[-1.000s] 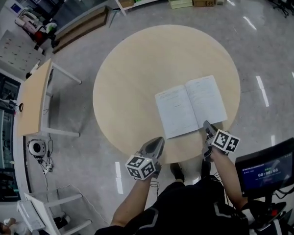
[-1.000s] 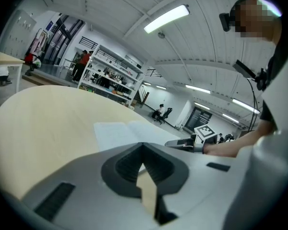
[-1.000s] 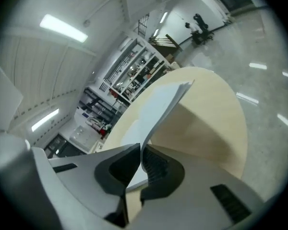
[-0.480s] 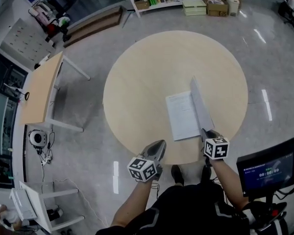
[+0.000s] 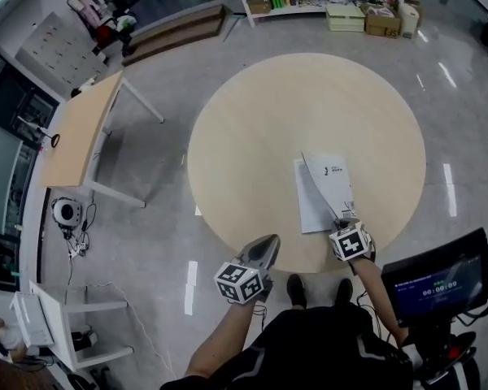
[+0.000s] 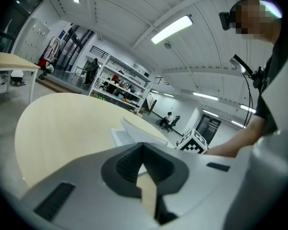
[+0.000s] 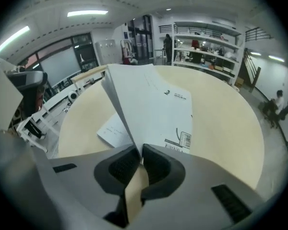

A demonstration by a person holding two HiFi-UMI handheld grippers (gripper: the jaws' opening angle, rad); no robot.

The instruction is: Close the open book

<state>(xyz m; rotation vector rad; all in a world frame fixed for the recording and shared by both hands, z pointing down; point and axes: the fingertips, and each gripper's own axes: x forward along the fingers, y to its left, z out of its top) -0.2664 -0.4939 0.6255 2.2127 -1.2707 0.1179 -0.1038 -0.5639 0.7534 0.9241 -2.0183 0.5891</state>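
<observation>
While your right gripper (image 5: 346, 216) pinches the near corner of the raised cover (image 5: 332, 177), the book (image 5: 311, 205) lies by the table's (image 5: 252, 128) near edge. Pull toward yourself and the cover may slip free or drag the book off; your left gripper (image 5: 267, 244), clamped on nothing, offers no restraint.

The round surface (image 5: 252, 120) lies open across its far half and along its left edge, giving wide passage from either side. The one obstacle is the book (image 5: 311, 208) near the near right edge, its cover (image 5: 332, 179) standing tilted up over the flat pages and pinched in the jaws of the right gripper (image 5: 346, 218). Under the raised cover the gap narrows toward the spine. The left gripper (image 5: 263, 249), jaws together, hangs off the near edge, with bare surface between it and the book's left side.
</observation>
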